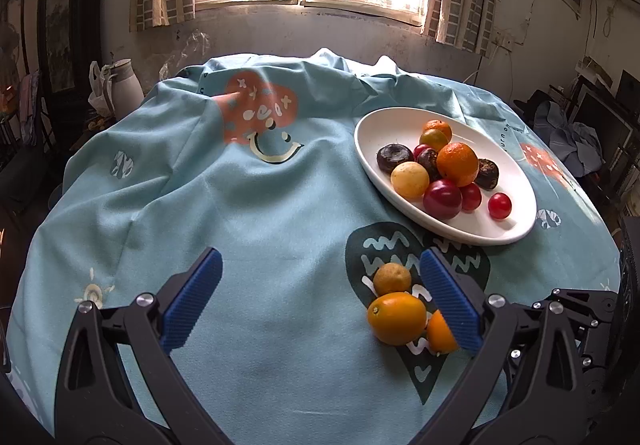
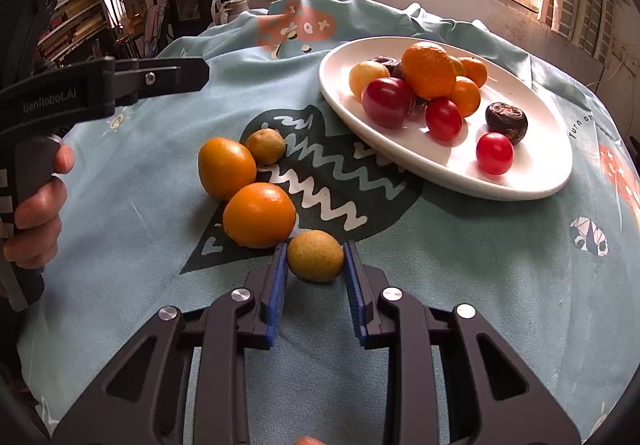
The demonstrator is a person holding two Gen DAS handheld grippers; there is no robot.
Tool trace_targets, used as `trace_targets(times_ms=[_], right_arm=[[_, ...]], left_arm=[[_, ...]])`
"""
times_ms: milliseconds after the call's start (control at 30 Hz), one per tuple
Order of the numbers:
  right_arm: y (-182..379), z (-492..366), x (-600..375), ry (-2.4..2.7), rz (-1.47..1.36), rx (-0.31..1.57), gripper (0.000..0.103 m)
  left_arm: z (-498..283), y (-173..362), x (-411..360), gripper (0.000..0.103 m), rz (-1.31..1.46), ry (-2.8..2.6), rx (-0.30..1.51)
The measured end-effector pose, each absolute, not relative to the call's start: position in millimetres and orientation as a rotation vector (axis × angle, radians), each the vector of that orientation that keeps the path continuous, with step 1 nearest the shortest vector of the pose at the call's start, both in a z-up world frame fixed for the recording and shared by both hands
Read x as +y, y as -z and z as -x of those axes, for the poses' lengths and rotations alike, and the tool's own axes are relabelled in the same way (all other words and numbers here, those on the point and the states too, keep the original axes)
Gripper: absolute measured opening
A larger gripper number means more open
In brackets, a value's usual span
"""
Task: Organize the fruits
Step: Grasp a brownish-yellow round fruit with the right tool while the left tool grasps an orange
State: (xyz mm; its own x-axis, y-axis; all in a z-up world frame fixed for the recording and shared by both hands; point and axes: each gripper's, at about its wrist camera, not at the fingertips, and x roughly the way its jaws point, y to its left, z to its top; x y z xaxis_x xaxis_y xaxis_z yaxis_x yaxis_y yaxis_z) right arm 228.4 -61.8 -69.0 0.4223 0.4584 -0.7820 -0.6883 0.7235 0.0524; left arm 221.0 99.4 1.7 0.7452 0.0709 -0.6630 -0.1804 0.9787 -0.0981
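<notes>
My right gripper is clamped on a small brownish-yellow fruit, blue pads pressing it from both sides, right down at the tablecloth. Just off my left pad sits an orange, touching or nearly touching the fruit I hold. Ahead of that is a second orange, then a smaller brownish fruit beside it. Up and to the right of my fingers is the white plate with the pile: oranges, red tomatoes, dark wrinkly ones, a yellow one.

My left gripper is wide open with nothing between its fingers, off to the left of the loose fruit. Its side reads "GenRobot.AI". The cloth has lettering by the plate; I can only make out "Turn on".
</notes>
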Motion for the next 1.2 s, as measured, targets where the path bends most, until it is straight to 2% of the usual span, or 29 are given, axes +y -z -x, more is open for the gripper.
trace_targets(times_ms=[433,533,633,700,767,867,1200], right_arm=[[54.1,-235.7,-102.2,-0.587,0.177,0.881,0.029],[52.8,-237.9,-111.8,-0.565,0.149,0.886,0.029],[50.2,-239.4,-117.1,-0.549,0.133,0.879,0.029],[49.1,-239.3,-118.2,-0.546,0.126,0.875,0.029],[49.4,-239.1,-118.3,-0.543,0.126,0.875,0.029],[50.3,-238.8,-118.5,-0.543,0.122,0.88,0.029],[53.8,-242.5,-121.0,-0.53,0.101,0.895,0.029]], left_arm=[[-216.1,5.3,43.4,0.101,-0.072,0.028,0.701],[-208.7,10.7,15.9,0.097,-0.177,0.127,0.689],[-200.5,15.7,-6.0,0.083,-0.25,0.223,0.681],[-200.1,20.5,-13.2,0.066,-0.273,0.256,0.691],[-204.0,26.6,-14.5,0.054,-0.283,0.258,0.717],[-211.6,33.3,-10.5,0.042,-0.265,0.248,0.747],[-231.7,49.1,-11.4,0.04,-0.311,0.216,0.804]])
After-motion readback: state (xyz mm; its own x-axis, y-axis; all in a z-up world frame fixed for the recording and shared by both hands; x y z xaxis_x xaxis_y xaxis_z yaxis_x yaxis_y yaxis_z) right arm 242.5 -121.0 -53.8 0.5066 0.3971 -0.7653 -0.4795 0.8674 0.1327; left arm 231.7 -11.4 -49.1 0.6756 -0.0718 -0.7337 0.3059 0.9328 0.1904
